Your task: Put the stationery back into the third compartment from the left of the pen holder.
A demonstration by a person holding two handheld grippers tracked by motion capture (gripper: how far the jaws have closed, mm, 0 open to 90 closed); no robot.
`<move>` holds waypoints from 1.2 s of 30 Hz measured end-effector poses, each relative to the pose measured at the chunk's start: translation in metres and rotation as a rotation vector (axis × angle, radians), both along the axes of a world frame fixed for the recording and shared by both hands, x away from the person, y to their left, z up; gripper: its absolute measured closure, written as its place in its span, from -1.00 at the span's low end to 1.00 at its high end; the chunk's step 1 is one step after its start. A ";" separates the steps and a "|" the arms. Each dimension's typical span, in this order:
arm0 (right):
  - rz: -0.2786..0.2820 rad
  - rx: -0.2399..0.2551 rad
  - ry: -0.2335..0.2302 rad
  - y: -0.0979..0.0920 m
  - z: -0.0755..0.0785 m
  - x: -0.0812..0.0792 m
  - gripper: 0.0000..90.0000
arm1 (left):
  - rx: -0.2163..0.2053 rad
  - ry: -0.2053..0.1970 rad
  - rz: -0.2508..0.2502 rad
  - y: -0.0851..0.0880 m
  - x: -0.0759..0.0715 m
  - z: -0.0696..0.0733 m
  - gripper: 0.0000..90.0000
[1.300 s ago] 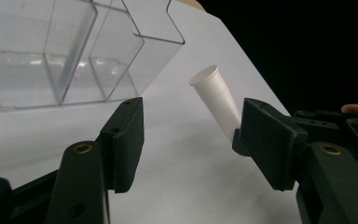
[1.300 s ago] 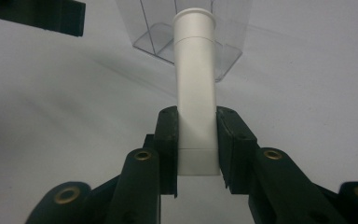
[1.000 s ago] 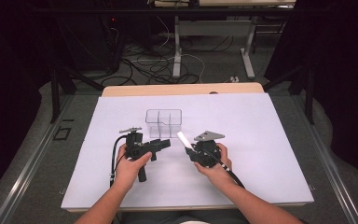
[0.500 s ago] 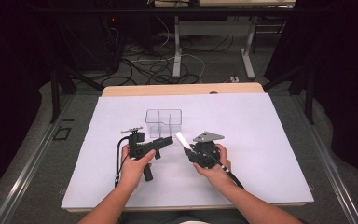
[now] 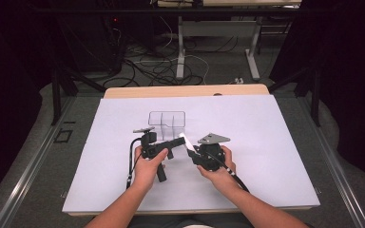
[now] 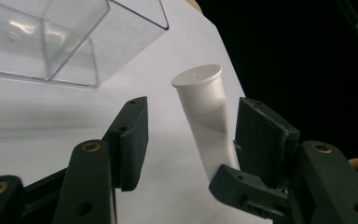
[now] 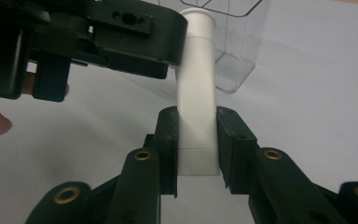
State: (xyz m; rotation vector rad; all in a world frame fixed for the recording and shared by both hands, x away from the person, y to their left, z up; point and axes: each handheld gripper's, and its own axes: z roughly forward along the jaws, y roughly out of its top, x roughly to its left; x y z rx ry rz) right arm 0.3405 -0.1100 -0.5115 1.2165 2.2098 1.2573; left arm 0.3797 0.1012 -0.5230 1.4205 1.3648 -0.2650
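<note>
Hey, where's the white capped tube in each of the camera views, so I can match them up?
High view: the white tube sits at centre, between the two grippers, just in front of the clear box.
Left gripper view: right of centre, tilted, cap up, between the open jaws.
Right gripper view: centre, upright, clamped low by the jaws.
Shared landmark: the clear box, upper left in the left gripper view, top right of the tube in the right gripper view.

In the left gripper view the clear box (image 6: 70, 42) is cut off at the top and left edges, and the white tube's (image 6: 205, 116) lower end is hidden behind the right gripper (image 6: 261, 182) at 5 o'clock. In the right gripper view the left gripper (image 7: 88, 37) covers the tube's cap at 12 o'clock.
</note>
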 end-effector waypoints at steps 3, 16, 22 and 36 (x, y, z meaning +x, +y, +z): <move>-0.001 0.006 -0.004 0.000 0.000 0.000 0.58 | -0.020 0.013 -0.006 -0.005 0.002 0.000 0.02; 0.008 0.019 -0.017 -0.001 0.004 -0.002 0.58 | -0.033 0.014 -0.010 -0.021 0.007 0.005 0.11; 0.001 0.028 -0.019 -0.002 0.005 -0.002 0.58 | -0.036 0.021 -0.015 -0.021 0.009 0.006 0.17; 0.009 0.032 -0.020 -0.002 0.005 -0.002 0.58 | -0.050 0.064 0.003 -0.018 0.011 0.005 0.37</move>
